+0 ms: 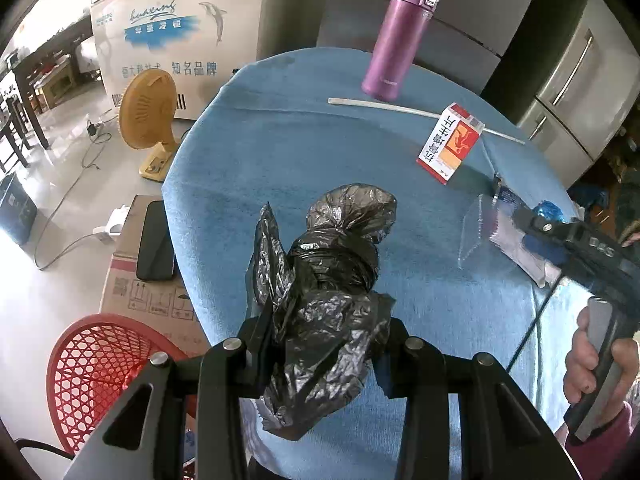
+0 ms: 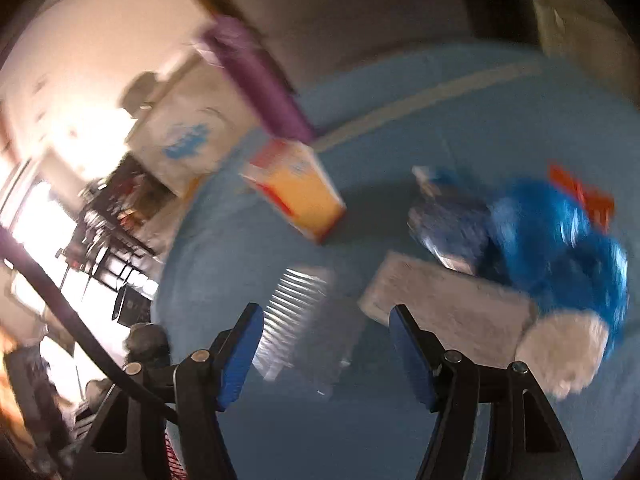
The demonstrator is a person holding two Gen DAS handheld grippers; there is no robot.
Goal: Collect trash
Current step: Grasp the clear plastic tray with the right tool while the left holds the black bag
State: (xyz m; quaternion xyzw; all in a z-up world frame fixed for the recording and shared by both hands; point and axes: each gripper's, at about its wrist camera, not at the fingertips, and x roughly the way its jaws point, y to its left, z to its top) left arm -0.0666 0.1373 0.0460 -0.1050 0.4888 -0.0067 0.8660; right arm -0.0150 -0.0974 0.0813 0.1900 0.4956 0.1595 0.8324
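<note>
My left gripper (image 1: 326,344) is shut on a crumpled black trash bag (image 1: 332,280), which hangs over the blue table (image 1: 280,152). In the left wrist view my right gripper (image 1: 532,232) reaches in from the right, held by a hand (image 1: 596,368), above a clear plastic package (image 1: 488,236). The right wrist view is blurred. There my right gripper (image 2: 326,356) stands open, with a ribbed clear plastic tray (image 2: 300,312) on the table just ahead of its fingers. A grey wrapper (image 2: 448,308), a crumpled blue plastic (image 2: 560,248) and a white wad (image 2: 564,356) lie to the right.
A purple flask (image 1: 400,36), a red and white carton (image 1: 450,142) and a long white stick (image 1: 400,106) stand at the table's far side. Left of the table are a red mesh stool (image 1: 100,380), a cardboard box with a phone (image 1: 156,240) and a yellow fan (image 1: 148,116).
</note>
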